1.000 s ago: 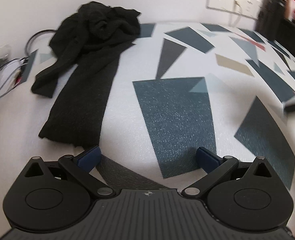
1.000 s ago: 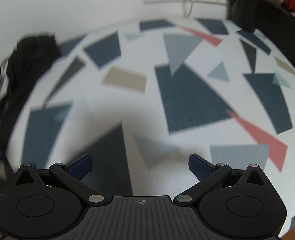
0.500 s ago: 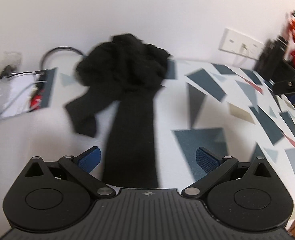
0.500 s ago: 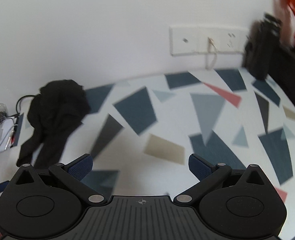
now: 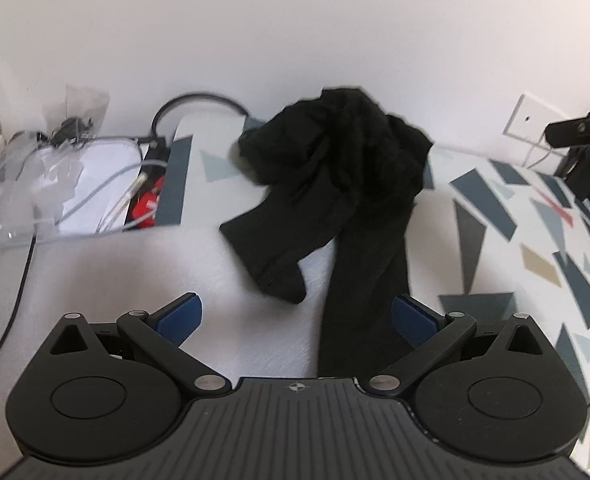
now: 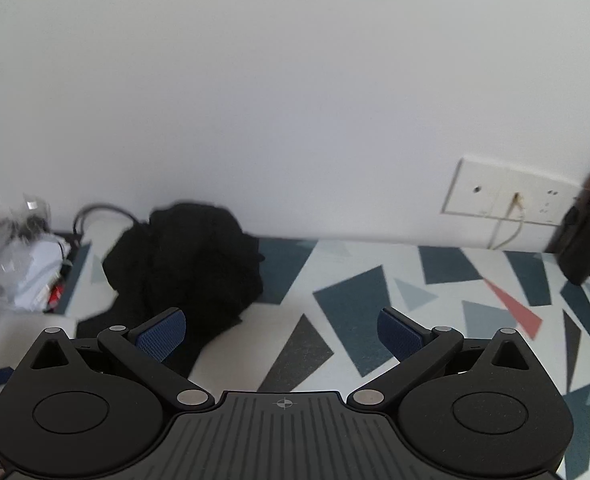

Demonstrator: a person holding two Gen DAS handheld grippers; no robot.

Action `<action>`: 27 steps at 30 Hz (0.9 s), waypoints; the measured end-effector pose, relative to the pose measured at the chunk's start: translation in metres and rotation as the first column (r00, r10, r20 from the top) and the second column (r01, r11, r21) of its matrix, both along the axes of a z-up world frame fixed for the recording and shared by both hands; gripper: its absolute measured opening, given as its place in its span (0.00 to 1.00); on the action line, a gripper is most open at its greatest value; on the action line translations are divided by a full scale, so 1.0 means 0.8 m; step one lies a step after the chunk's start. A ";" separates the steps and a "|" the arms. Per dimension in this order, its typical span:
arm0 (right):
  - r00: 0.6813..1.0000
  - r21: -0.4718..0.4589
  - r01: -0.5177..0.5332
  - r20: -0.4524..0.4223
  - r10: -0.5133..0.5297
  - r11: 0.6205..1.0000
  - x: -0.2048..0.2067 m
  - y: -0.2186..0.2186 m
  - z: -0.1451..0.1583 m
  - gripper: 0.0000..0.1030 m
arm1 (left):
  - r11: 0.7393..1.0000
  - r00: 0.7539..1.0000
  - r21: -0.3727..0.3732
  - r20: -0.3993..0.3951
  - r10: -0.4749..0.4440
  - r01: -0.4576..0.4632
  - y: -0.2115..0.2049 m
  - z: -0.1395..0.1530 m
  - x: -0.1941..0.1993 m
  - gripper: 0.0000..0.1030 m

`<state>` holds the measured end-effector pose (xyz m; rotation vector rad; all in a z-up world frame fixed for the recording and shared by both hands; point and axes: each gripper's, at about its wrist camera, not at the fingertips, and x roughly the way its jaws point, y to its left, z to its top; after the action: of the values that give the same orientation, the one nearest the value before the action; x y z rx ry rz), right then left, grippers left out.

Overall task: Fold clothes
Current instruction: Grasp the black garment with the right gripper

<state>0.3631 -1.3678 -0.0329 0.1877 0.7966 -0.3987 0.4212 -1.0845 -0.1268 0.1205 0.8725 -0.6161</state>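
Basically both claws, left claw (image 5: 297, 316) and right claw (image 6: 281, 334), gape empty, black garment (image 5: 335, 200) bunched mid-frame on the surface (image 5: 95, 280); grabbing the clump risks lifting tangled layers or snagging upper-left cables (image 5: 95, 184).

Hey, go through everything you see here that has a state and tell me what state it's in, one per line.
black garment: crumpled in a heap by the wall, two long ends trailing forward, not folded
left gripper: open, holding nothing
right gripper: open, holding nothing
wall socket: one cable plugged in
cables: loose and tangled at the left edge
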 end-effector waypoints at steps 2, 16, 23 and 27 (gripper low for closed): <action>1.000 0.007 -0.020 -0.019 0.020 1.000 0.007 -0.001 -0.026 0.97 | 1.000 1.000 0.017 -0.005 0.011 -0.011 0.003 -0.011 0.000 1.00; 0.990 0.173 -0.140 0.055 0.132 0.975 0.104 -0.070 -0.132 0.57 | 0.971 0.972 0.042 0.007 0.236 -0.236 0.010 -0.030 -0.001 0.87; 0.980 0.234 -0.196 0.075 0.183 0.952 0.160 -0.086 -0.164 0.09 | 0.952 0.955 0.087 0.042 0.292 -0.295 0.001 -0.024 -0.007 0.87; 0.963 0.213 -0.264 0.109 0.246 0.941 0.122 -0.092 -0.163 0.06 | 0.955 0.958 0.086 0.061 0.279 -0.283 -0.010 -0.025 -0.003 0.87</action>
<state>0.4609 -1.4413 -0.1633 0.3069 0.7742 -0.0534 0.4190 -1.0922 -0.1464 0.0935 0.8531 -0.3046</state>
